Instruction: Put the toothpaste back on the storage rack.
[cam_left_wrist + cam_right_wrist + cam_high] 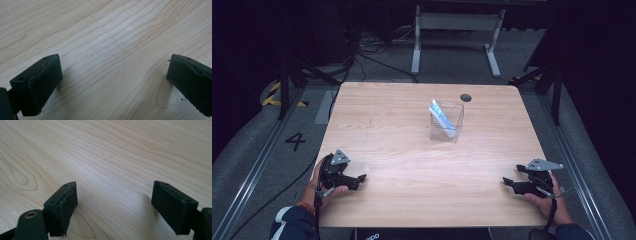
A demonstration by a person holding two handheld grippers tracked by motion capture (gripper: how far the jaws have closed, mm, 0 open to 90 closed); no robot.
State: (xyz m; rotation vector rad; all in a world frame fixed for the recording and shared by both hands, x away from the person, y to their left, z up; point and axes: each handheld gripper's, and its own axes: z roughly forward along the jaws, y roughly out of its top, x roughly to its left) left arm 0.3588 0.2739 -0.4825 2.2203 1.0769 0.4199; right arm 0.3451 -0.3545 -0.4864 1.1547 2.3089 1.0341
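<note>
Wood grain runs bare under both sets of fingers: your left gripper (354, 181) and right gripper (510, 184) rest low on the surface (387, 125) at its near edge, well apart from each other, and each has its fingers spread wide with nothing between them (the left gripper view and the right gripper view both show plain wood in the gap).

What you are working toward appears to be the clear box (447, 121), which stands beyond the two grippers, nearer the far edge and a little toward your right side. A blue-and-white packet (441, 118) sits in it, leaning.

Seen from the high view, the packet's long axis runs on a slant, from its upper end at the box's far-left rim down toward the box's near-right corner. That upper end pokes just above the rim.

To do this well, I judge the right gripper has the shorter path to the box. Come at the box from above, turn the fingers so they close across the packet's thin faces and not along its length, and take the raised end near the rim. Keep clear of the box walls, since a light clear box will likely slide or tip if nudged.
</note>
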